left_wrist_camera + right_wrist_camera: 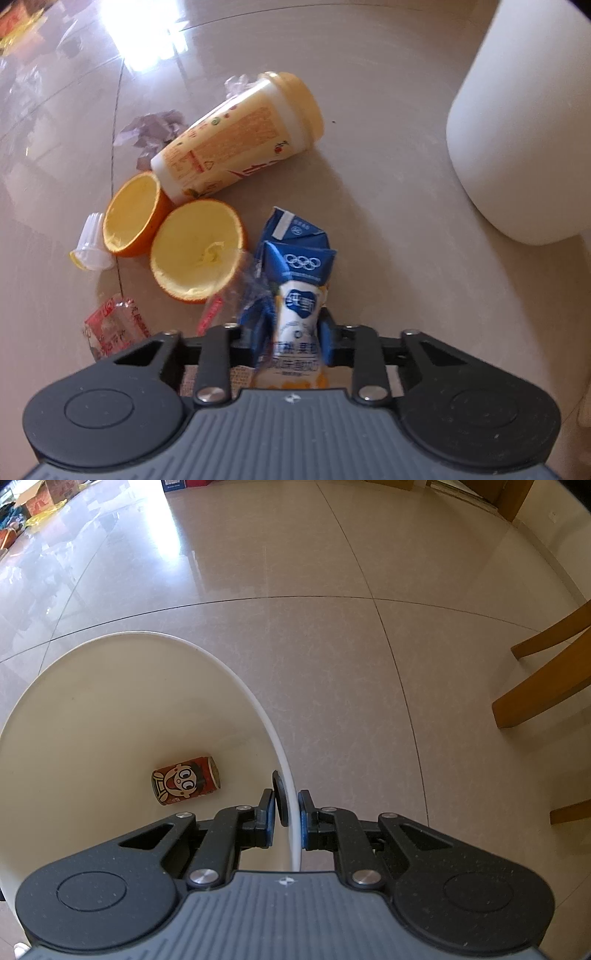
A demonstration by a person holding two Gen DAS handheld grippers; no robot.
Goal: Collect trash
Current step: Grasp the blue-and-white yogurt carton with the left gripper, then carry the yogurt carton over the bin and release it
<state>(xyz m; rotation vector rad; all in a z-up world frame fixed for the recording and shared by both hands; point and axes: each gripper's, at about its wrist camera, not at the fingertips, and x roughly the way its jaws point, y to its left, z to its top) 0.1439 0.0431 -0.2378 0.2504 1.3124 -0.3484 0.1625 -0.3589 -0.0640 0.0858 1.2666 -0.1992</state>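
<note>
- Left gripper (291, 334): jaws closed on a crumpled blue-and-white milk carton (297, 280), which stands between the pads with its long axis running away from the tongs, folded top farthest off
- White trash bin (517, 147): stands to the right of the held carton, well apart across bare floor tile (369, 92); the coming move, in all likelihood, is a carry rightward and over its rim
- Right gripper (288, 816): jaws clamped on the bin's rim (293, 812), one pad inside, one outside; a red cartoon can (185, 780) lies on its side at the bottom
- Remaining litter, left of the carton: two hollow orange-peel halves (197, 254), a toppled yellow drink cup (240, 140), a small white plastic cup (90, 243), a red snack wrapper (114, 325), crumpled paper (153, 127)
- Obstruction: none visible between carton and bin; a clear wrapper (243, 288) touches the carton's left side and may drag along
</note>
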